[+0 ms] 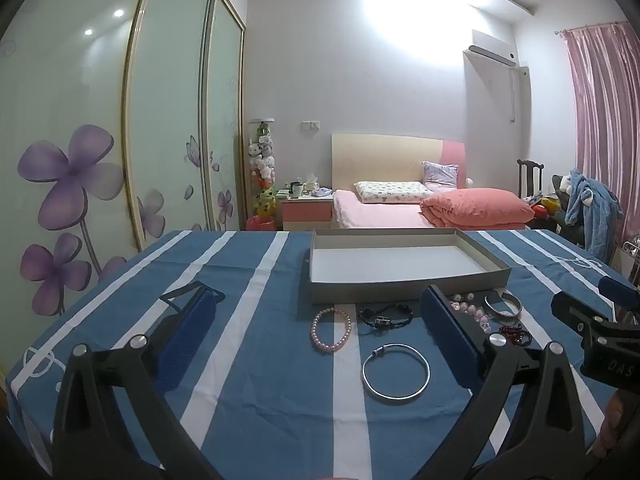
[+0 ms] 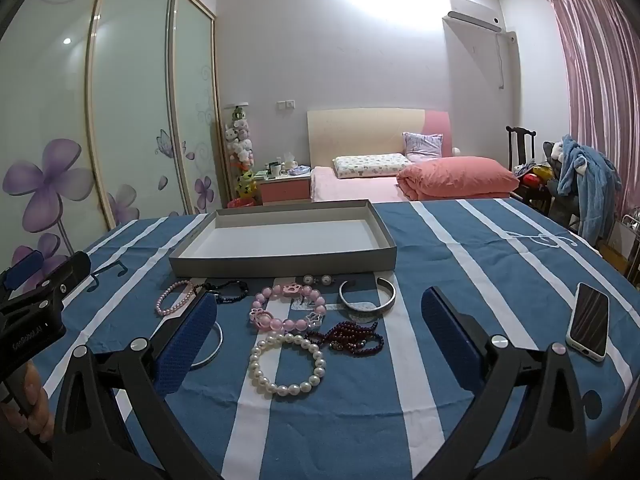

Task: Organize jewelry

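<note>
Both grippers [image 1: 316, 328] [image 2: 320, 332] spread wide, empty; you risk snagging dark-red beads [image 2: 348, 334] w/ near white pearls [image 2: 286, 360], they're touching.

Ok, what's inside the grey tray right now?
Nothing visible: the grey tray shows only bare white floor. Its near wall hides a thin strip just behind it. The white pearl bracelet and pink bead bracelet lie on the tablecloth in front.

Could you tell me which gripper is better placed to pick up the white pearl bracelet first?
Right. The pearl bracelet lies directly between the open right gripper fingers, close ahead. In the left view it is not visible; the left gripper faces the silver bangle instead.
</note>
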{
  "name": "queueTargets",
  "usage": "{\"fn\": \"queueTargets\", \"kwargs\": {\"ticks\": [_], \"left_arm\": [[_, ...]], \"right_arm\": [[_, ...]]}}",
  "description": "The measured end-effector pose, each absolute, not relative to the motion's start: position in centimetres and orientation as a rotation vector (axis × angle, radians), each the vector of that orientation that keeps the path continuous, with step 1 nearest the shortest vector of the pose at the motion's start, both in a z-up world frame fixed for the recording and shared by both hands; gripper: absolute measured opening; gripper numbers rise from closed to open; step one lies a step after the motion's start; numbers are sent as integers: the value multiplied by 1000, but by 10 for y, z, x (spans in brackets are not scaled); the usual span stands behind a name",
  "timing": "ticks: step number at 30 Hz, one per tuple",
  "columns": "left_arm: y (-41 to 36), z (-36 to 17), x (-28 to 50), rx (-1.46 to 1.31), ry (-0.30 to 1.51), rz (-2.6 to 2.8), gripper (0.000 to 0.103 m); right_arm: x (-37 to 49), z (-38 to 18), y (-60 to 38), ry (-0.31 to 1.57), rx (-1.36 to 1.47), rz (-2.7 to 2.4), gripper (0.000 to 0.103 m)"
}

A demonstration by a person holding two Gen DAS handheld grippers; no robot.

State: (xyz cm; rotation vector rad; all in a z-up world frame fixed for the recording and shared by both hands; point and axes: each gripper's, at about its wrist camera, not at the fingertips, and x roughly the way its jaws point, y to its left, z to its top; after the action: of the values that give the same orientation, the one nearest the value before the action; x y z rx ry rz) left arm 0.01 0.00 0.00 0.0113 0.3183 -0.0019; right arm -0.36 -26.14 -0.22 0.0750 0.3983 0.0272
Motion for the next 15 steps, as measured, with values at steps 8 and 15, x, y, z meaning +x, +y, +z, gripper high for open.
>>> {"fn": "queueTargets", "kwargs": {"ticks": [8,15], "left_arm": [[0,0,0,14,319,-1,99],[0,0,0,14,317,-2,99]], "right_arm": [[-4,-3,-262,399,76,29,101],[-3,-4,-262,401,77,26,101]]}}
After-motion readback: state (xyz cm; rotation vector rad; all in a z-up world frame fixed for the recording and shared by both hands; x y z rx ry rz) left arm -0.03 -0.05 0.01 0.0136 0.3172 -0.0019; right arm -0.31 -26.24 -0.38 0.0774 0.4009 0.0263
